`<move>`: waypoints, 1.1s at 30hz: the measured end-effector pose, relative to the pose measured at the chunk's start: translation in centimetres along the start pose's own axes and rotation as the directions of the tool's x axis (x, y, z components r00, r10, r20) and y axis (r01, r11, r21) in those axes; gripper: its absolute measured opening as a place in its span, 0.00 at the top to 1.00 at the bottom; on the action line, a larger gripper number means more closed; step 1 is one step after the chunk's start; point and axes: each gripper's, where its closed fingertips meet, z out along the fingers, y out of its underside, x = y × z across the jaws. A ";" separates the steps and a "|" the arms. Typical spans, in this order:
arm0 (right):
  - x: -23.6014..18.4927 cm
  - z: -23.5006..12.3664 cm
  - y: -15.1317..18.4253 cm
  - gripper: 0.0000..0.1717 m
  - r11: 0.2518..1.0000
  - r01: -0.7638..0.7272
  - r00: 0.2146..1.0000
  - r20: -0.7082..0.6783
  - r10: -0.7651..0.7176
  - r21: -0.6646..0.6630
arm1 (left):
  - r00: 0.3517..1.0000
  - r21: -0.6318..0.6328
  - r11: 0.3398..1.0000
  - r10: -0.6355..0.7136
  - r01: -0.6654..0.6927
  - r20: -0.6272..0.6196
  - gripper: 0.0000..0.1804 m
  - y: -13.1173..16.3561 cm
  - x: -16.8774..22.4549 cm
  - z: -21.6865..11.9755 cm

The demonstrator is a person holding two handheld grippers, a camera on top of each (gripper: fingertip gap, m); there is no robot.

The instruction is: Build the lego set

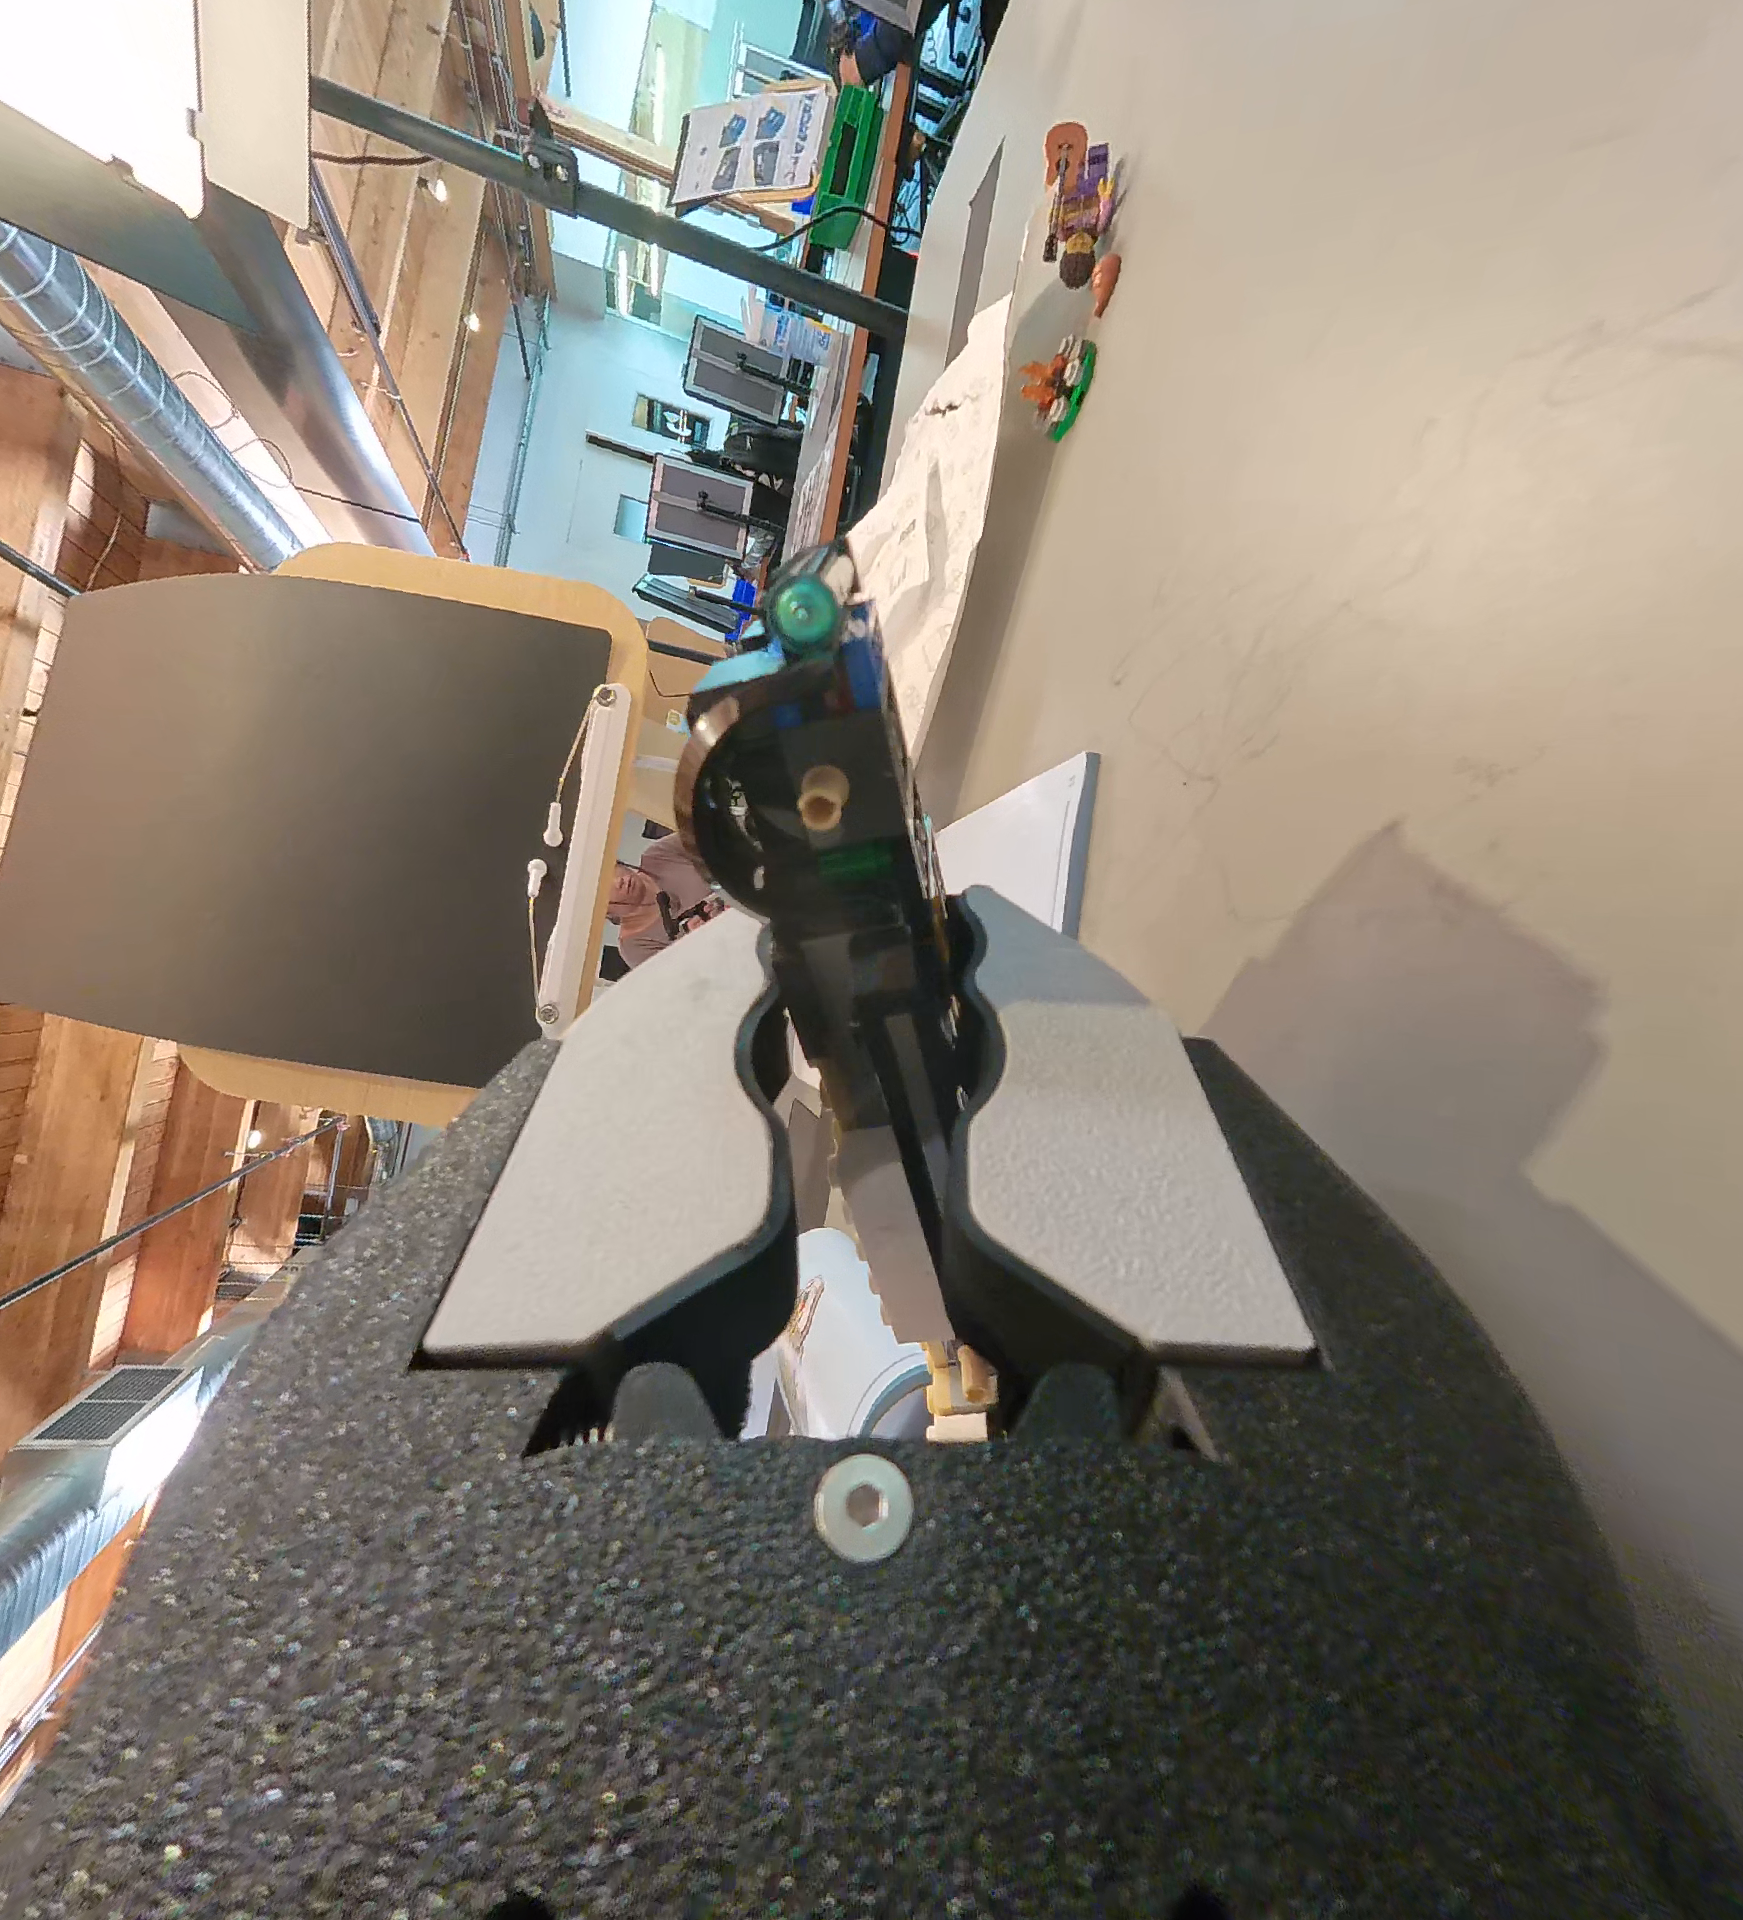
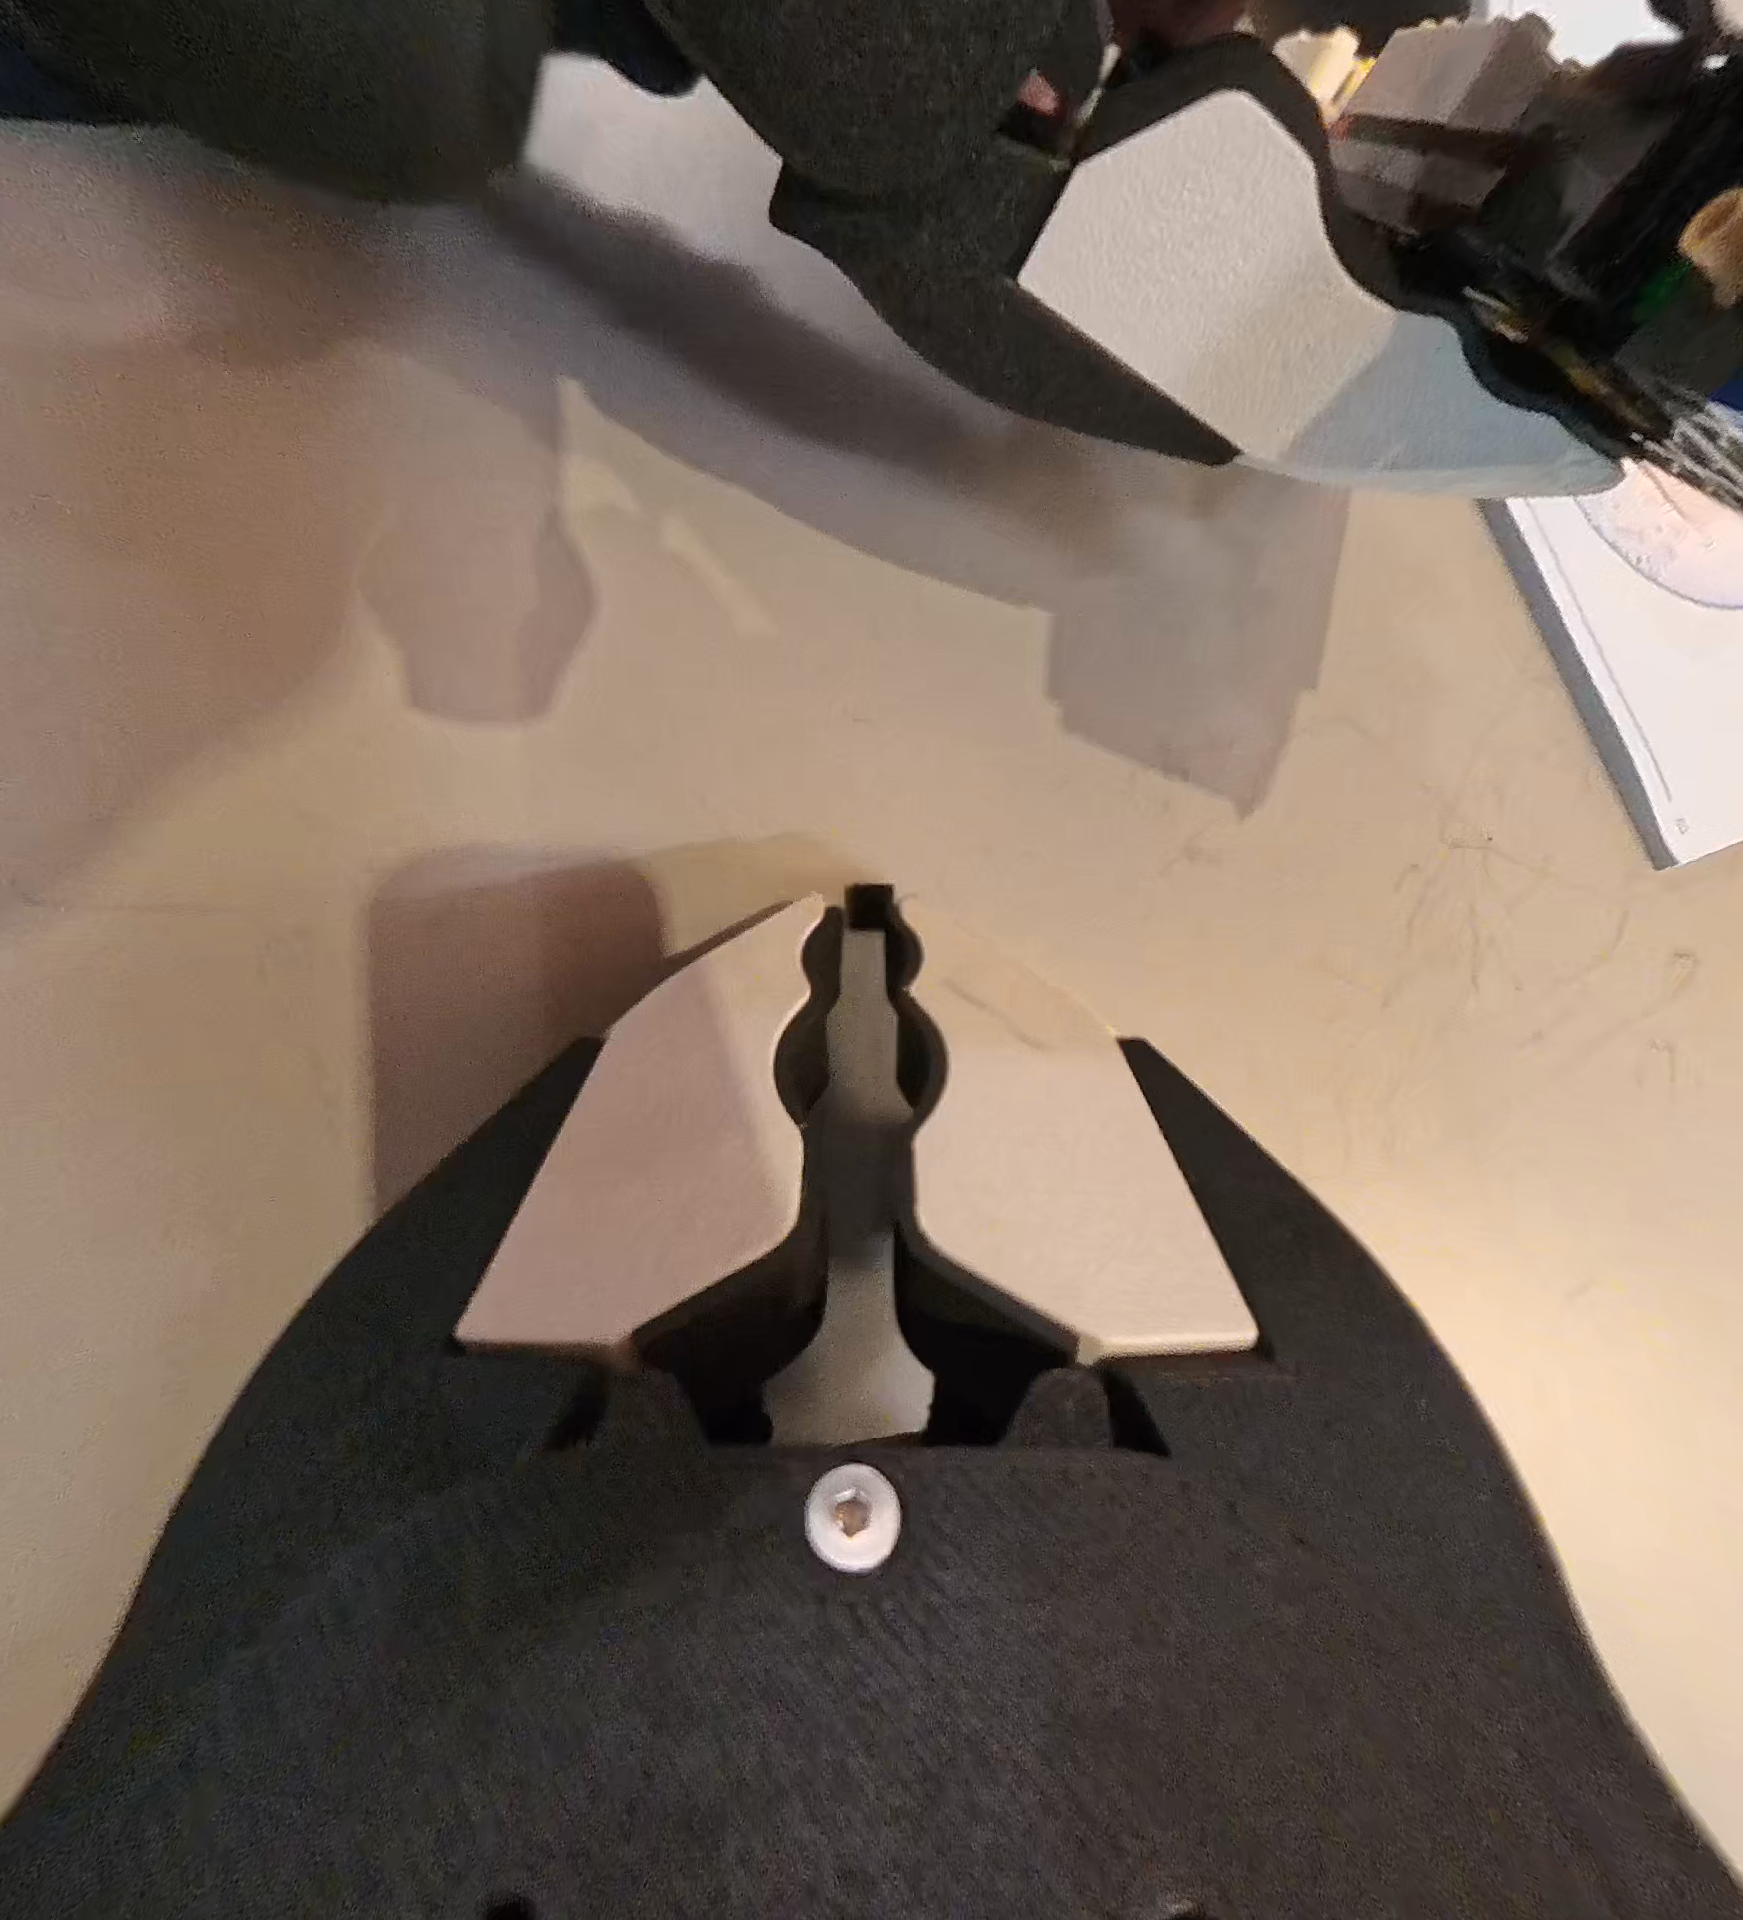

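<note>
Two grippers are seen over a pale table (image 2: 1054,727), scuffed w/ fine pen marks. A white booklet (image 2: 1729,707) is laid flat on it, off to one side.

Left gripper (image 1: 867,935): held up off the table, turned on its side, jaws clamped on a black brick model (image 1: 825,769). Grey pads are pressed against both flanks of the model's narrow rear end. The front half, w/ a curved arch, a tan peg and a green stud on top, is left sticking out past the tips.

Handling, as judged: light, stiff plastic, smooth-sided so prob. slippery. It's snap-fit, so bits could be popped off if it's squeezed or twisted hard. It's best gripped on the solid black core, not on the arch or peg.

Right gripper (image 2: 869,914): pointed down, close to the table, jaws almost together. A small black piece (image 2: 869,902) is pinched right at the very tips, approx. as wide as the slit. It's tiny, hard and prob. easily flicked out, since only the tips are on it.

Far off on the table, small toy figures (image 1: 1080,208) are left untouched.
</note>
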 end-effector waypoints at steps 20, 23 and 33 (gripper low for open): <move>0.8 0.7 -0.3 0.99 0.988 0.156 0.984 0.082 -0.156 0.012 | 1.000 0.000 1.000 0.019 -0.019 -0.010 0.85 0.1 0.4 0.0; 0.8 0.5 -0.8 0.94 0.989 0.138 0.982 0.123 -0.142 0.043 | 1.000 0.000 1.000 0.015 -0.015 -0.011 0.84 0.2 0.4 -0.1; 0.5 1.3 -0.9 0.91 0.993 0.106 0.960 0.254 -0.113 0.042 | 1.000 -0.010 1.000 0.011 -0.011 -0.011 0.85 0.5 0.4 0.3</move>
